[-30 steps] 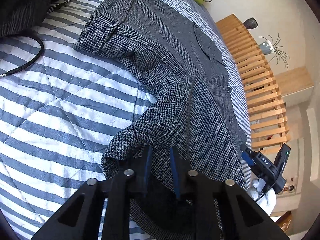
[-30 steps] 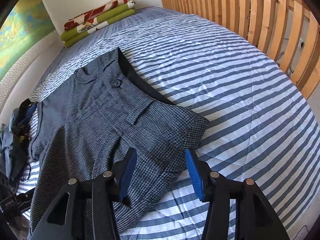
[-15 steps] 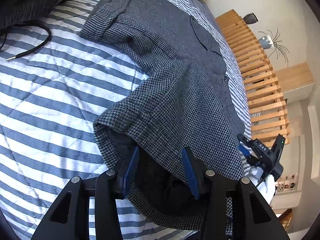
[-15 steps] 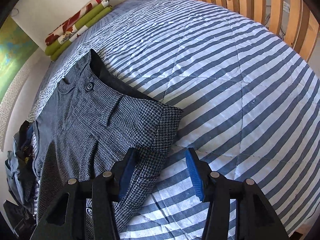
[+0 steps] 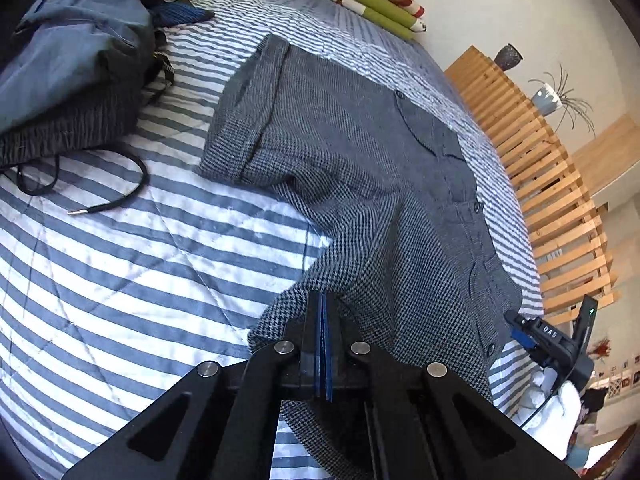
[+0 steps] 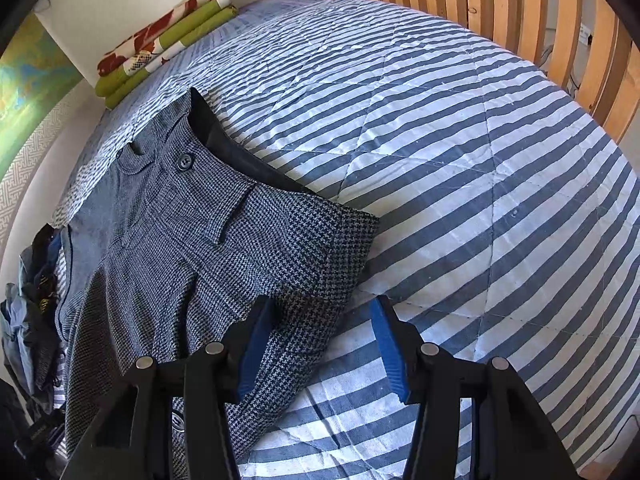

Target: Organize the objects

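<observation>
Grey houndstooth shorts point(image 5: 360, 160) lie spread on the blue-and-white striped quilt point(image 5: 120, 280). My left gripper point(image 5: 322, 308) is closing to a tight pinch on the near leg hem, and the cloth bunches up around its blue pads. In the right wrist view the same shorts point(image 6: 200, 240) lie at the left. My right gripper point(image 6: 320, 344) hangs open over the cuffed corner: one pad is over the cloth, the other over the quilt point(image 6: 480, 200). That gripper point(image 5: 556, 340) also shows in the left wrist view, held by a white-gloved hand point(image 5: 560, 404).
A pile of clothes topped by a blue jacket point(image 5: 72, 52) sits at the far left, with a black cord point(image 5: 120, 200) trailing from it. Folded green and red floral cloth point(image 6: 160, 40) lies at the far end. A wooden slatted frame point(image 6: 520, 20) borders the bed.
My left gripper opened over the leg hem, then shut on it and rose, pulling the cloth up. My right gripper drifted sideways and down to the shorts' cuffed corner, still open.
</observation>
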A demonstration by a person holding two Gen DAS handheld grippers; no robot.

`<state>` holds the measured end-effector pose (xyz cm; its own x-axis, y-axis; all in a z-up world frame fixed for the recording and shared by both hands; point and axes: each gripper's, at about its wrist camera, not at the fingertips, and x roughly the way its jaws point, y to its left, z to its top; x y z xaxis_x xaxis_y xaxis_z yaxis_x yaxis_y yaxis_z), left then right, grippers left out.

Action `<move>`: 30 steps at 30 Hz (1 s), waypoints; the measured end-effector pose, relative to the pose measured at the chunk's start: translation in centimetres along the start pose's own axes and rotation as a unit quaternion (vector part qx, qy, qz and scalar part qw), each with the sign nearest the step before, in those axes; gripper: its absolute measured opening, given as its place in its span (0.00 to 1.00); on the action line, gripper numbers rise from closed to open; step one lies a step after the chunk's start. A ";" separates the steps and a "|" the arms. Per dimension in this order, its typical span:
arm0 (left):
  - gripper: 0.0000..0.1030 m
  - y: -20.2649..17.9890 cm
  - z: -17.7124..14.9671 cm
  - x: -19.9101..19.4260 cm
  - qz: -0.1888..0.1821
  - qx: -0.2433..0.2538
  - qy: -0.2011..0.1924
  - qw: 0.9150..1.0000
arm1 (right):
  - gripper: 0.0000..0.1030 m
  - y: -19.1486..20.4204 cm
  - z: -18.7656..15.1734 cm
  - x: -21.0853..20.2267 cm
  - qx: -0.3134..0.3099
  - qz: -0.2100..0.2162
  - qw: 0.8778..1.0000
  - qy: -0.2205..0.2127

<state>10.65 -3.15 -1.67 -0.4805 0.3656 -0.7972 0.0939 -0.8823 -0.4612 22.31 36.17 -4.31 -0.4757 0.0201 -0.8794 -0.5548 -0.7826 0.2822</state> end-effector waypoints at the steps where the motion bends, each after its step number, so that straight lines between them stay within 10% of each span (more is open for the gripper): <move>1: 0.00 0.4 0.3 -0.7 -0.001 -0.007 -0.009 1.000 | 0.46 -0.1 0.0 0.1 0.002 0.001 1.000 0.003; 4: 0.03 0.7 1.0 -1.5 -0.009 -0.022 -0.020 1.000 | 0.46 -0.5 0.0 0.4 0.014 0.006 1.000 0.008; 7: 0.45 1.0 0.2 0.0 -0.046 -0.025 0.034 0.998 | 0.46 -0.6 -0.1 0.3 0.019 0.009 1.000 0.008; 13: 0.52 -1.0 -1.7 4.7 -0.023 -0.013 0.081 0.996 | 0.46 -0.1 -0.2 0.4 0.017 0.007 1.000 0.007; 17: 0.50 0.0 -0.4 5.6 -0.011 -0.053 0.057 0.997 | 0.46 0.3 -0.2 0.6 0.011 0.010 1.000 0.009; 22: 0.23 0.7 0.7 3.8 -0.007 -0.065 0.013 0.998 | 0.46 0.6 -0.2 0.7 -0.002 0.007 1.000 0.010; 30: 0.22 3.0 1.9 0.5 0.010 -0.083 -0.024 0.996 | 0.46 0.4 -0.1 0.6 -0.002 -0.003 1.000 -0.001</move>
<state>9.02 -6.17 -2.71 -0.5182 0.3301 -0.7890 0.2451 -0.8265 -0.5068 21.87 35.79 -4.80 -0.4738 0.0249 -0.8803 -0.5551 -0.7845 0.2765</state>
